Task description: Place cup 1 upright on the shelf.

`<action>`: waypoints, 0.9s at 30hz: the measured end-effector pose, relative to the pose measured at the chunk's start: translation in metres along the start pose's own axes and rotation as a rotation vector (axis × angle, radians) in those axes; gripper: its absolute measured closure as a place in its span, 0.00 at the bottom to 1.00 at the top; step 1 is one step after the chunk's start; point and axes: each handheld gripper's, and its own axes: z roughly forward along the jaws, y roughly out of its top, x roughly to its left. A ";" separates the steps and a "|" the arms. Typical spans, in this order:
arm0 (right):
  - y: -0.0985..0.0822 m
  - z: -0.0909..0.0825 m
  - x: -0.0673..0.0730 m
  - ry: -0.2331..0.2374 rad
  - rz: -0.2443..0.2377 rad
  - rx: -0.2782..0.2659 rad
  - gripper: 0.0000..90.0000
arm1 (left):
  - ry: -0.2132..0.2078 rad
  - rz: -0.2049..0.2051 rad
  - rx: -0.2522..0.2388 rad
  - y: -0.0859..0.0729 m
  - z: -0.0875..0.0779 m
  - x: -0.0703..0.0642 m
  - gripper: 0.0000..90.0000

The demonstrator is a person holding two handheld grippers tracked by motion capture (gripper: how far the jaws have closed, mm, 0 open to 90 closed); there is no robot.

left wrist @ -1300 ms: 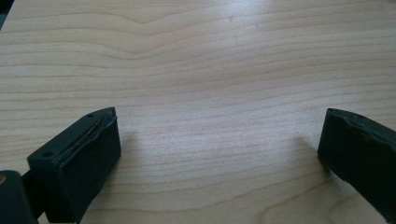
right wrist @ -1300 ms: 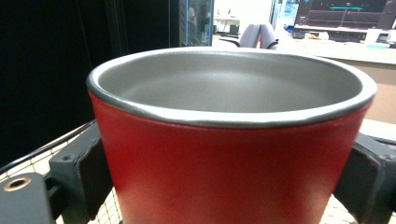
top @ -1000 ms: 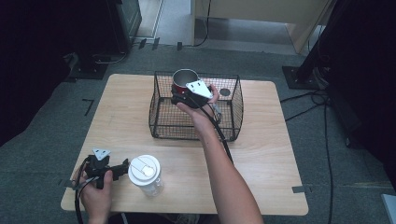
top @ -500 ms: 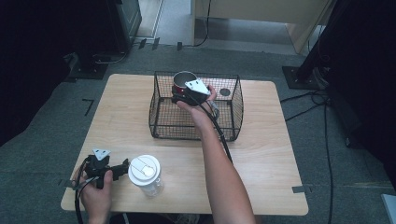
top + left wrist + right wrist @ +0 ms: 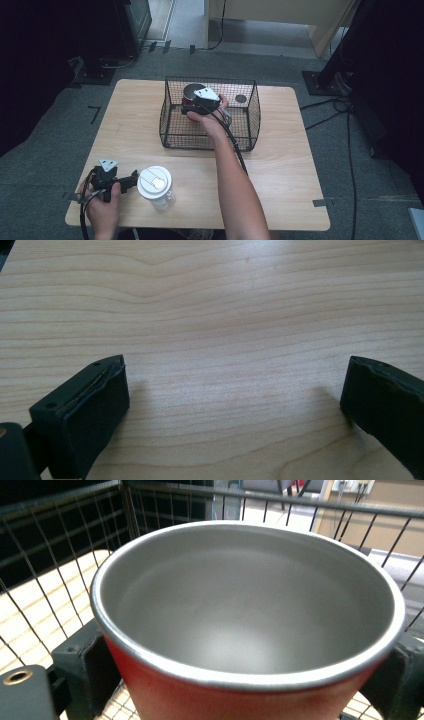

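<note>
Right gripper view: red cup stands upright, mouth up, clamped between the right gripper's fingers; left gripper's fingers apart.

Light wood table, clear plastic cup with white lid near front left edge, small dark round object, possibly a lid, grey carpet floor.

Red cup with grey inside, black wire basket, pale wood-grain table.
</note>
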 end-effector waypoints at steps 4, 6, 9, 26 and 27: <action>-0.002 0.000 0.000 0.003 -0.012 0.024 0.08 | 0.000 0.000 0.000 0.000 0.000 0.000 0.00; -0.002 0.000 0.001 0.000 -0.020 0.027 0.08 | 0.000 0.000 0.000 0.000 0.000 0.000 0.00; -0.002 0.001 0.001 0.001 -0.014 0.039 0.07 | 0.000 0.000 0.000 0.000 0.000 0.000 0.00; 0.009 -0.011 0.000 -0.007 -0.023 -0.054 0.00 | 0.001 0.001 0.001 0.001 0.000 0.000 0.00; 0.011 -0.012 0.000 -0.003 -0.015 -0.065 0.00 | 0.000 0.000 0.000 0.001 0.000 0.000 0.00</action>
